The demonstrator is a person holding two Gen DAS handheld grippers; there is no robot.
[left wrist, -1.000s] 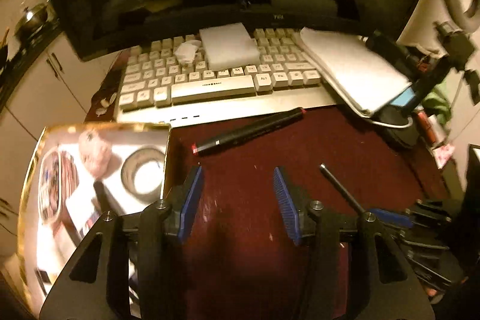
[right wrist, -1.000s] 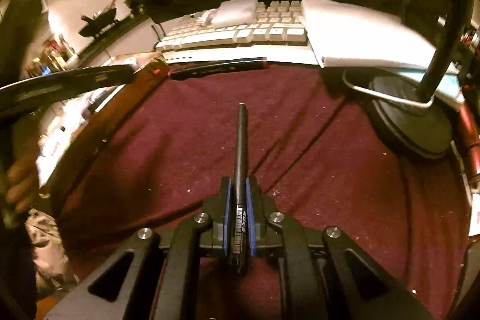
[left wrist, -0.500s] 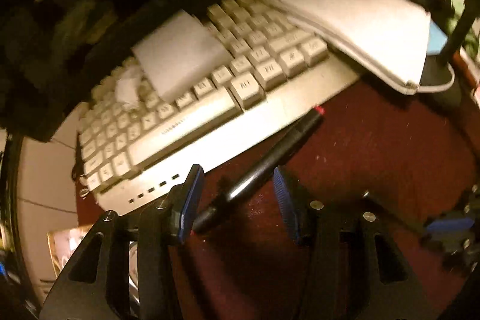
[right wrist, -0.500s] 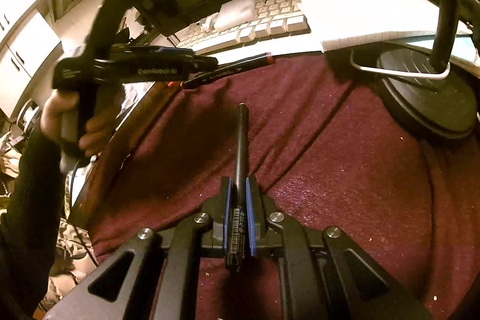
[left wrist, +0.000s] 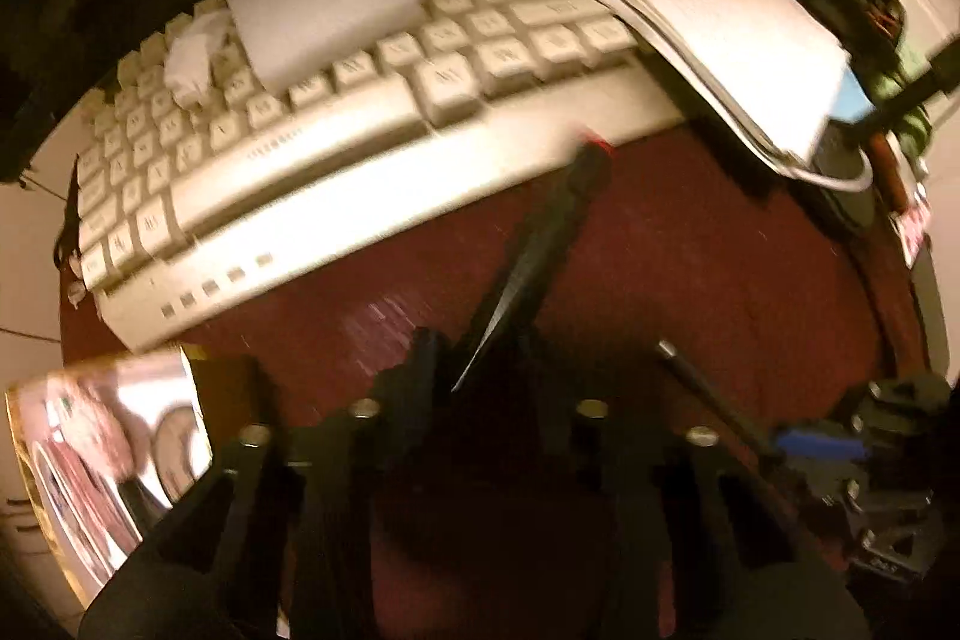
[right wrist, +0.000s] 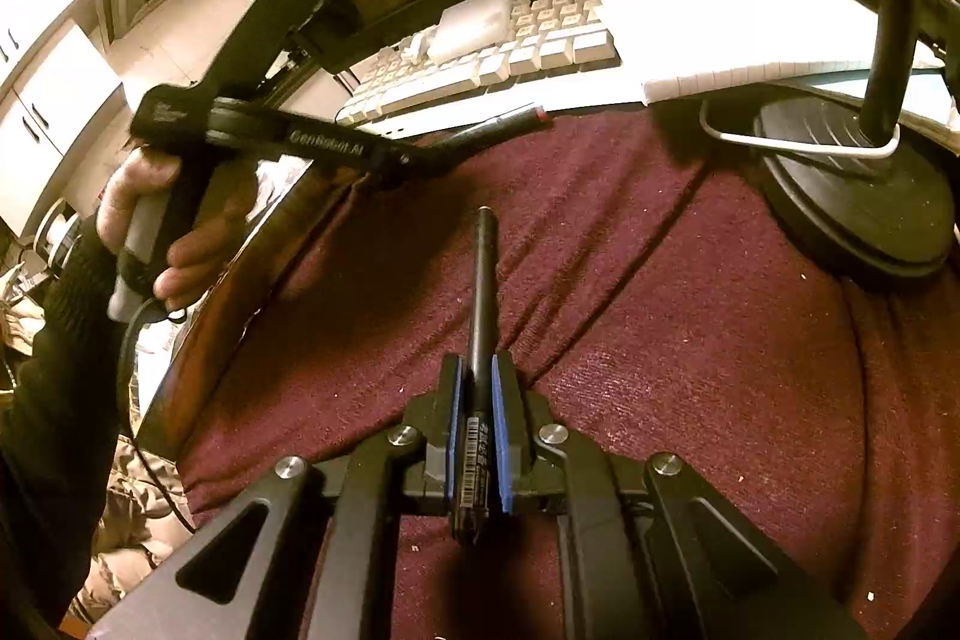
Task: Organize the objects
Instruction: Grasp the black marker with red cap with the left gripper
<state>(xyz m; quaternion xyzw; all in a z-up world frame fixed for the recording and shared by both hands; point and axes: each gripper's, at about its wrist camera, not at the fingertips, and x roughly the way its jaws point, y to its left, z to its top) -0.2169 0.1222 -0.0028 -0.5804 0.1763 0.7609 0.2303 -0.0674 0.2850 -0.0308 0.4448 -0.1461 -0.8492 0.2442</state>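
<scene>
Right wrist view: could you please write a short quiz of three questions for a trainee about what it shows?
1. True or false: the right gripper is open and empty.
2. What covers the right end of the keyboard? A) a notepad B) a mug C) a phone
3. What colour is the tip of the black marker in front of the keyboard?
Key: 1 false, it is shut on a black pen; 2 A; 3 red.

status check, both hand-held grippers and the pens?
Left hand-held gripper just closed on red-capped marker, beside keyboard. Right hand-held gripper shut on black pen over maroon cloth. Nothing blocking.
</scene>
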